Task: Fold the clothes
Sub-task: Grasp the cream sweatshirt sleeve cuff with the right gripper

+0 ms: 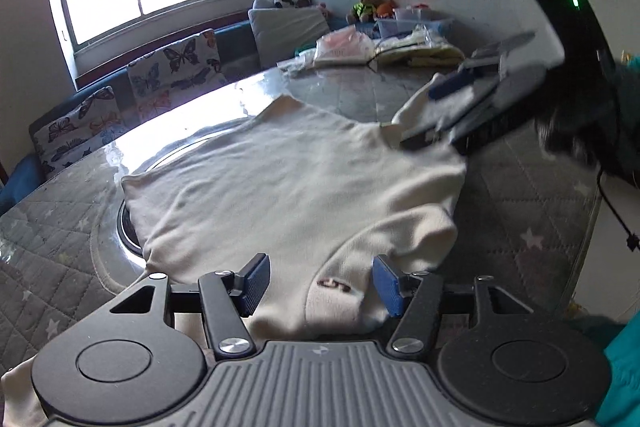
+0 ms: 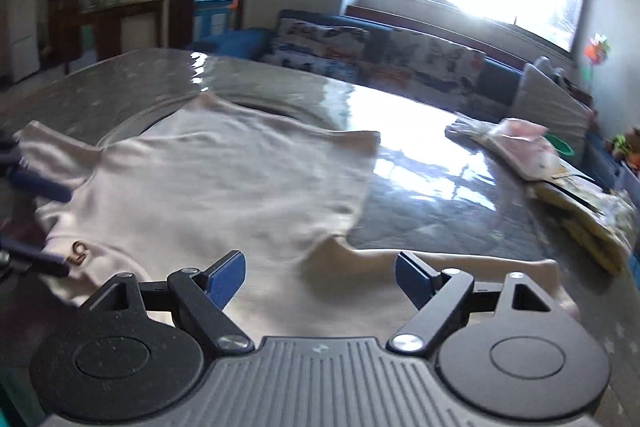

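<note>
Shirt [image 1: 280,179] flat between spread fingers [image 1: 256,283]

The shirt [image 1: 288,187] is cream, with a small dark red mark [image 1: 334,286] near its neck. Both grippers are black with blue pads [image 1: 256,283] (ribbed grey at the base). The table cover [image 1: 532,227] is grey, quilted, dotted with pale stars. The cushions [image 1: 176,67] carry butterflies on white.

Left gripper [image 1: 320,281] low, jaws apart, right gripper [image 2: 320,277] likewise spread wide
</note>
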`<move>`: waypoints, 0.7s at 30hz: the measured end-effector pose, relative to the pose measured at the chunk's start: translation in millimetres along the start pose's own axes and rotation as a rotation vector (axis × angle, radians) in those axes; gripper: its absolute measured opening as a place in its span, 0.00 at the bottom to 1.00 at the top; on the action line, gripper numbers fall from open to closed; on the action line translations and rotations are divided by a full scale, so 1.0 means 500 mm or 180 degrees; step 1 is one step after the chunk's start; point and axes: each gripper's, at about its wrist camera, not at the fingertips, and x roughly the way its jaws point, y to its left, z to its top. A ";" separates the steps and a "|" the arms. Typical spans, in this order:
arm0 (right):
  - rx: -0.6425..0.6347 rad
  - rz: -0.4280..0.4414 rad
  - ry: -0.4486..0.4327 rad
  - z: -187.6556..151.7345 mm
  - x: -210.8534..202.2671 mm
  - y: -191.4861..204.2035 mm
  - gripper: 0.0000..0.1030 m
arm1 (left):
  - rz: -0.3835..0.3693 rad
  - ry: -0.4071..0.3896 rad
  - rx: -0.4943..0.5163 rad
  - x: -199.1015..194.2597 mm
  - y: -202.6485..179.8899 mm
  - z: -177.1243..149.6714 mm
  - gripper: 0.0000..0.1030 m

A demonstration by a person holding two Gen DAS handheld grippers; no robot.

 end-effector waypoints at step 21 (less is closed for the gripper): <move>-0.0085 0.0052 0.0103 -0.046 -0.013 0.060 0.84 | -0.0217 0.0150 -0.0203 0.036 0.010 0.008 0.63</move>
